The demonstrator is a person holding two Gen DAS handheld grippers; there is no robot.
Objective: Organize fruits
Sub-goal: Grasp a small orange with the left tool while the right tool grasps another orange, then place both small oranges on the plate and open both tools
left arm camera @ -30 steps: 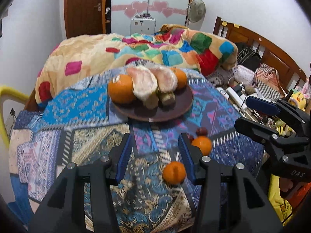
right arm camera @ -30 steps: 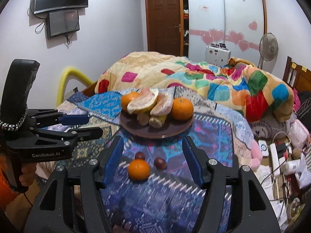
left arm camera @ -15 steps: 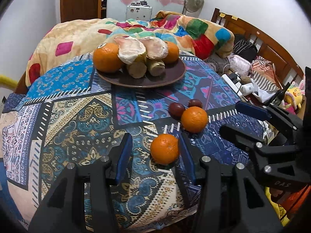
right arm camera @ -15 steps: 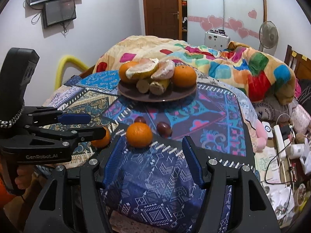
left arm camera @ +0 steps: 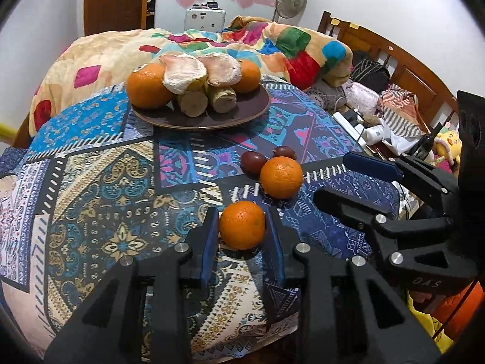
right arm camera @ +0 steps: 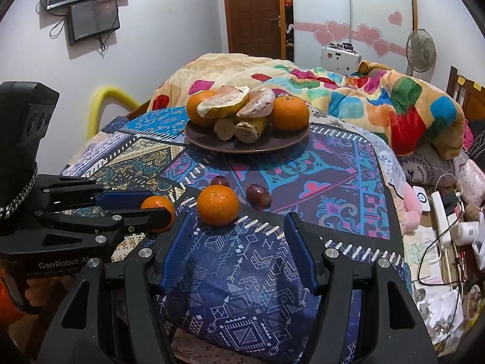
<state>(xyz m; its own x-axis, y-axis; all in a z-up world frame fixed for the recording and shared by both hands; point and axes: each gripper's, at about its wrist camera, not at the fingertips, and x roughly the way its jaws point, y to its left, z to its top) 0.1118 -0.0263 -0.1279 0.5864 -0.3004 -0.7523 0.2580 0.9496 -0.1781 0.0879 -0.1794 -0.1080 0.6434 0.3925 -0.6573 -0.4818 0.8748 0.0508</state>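
Observation:
A near orange [left arm camera: 242, 224] lies on the patterned cloth between the fingers of my left gripper [left arm camera: 242, 227]; the jaws stand close on both sides of it, and contact is not clear. It also shows in the right wrist view [right arm camera: 159, 209], partly behind the left gripper [right arm camera: 133, 204]. A second orange [left arm camera: 281, 177] [right arm camera: 218, 205] lies just beyond, with two dark plums [left arm camera: 253, 162] [right arm camera: 258, 196] beside it. My right gripper [right arm camera: 236, 236] is open and empty, just short of the second orange. A brown plate [left arm camera: 242, 115] [right arm camera: 291, 142] farther back holds oranges, pomelo pieces and cut roots.
The table [right arm camera: 348, 188] is round with its edge near me and to the right. A bed with a colourful quilt [right arm camera: 363, 97] lies behind it. Cables and clutter [right arm camera: 445, 230] lie on the floor at right. A yellow chair back [right arm camera: 106, 103] stands at left.
My left gripper has moved forward and down so the near orange now lies between its fingers, which have narrowed. My right gripper has come closer to the second orange.

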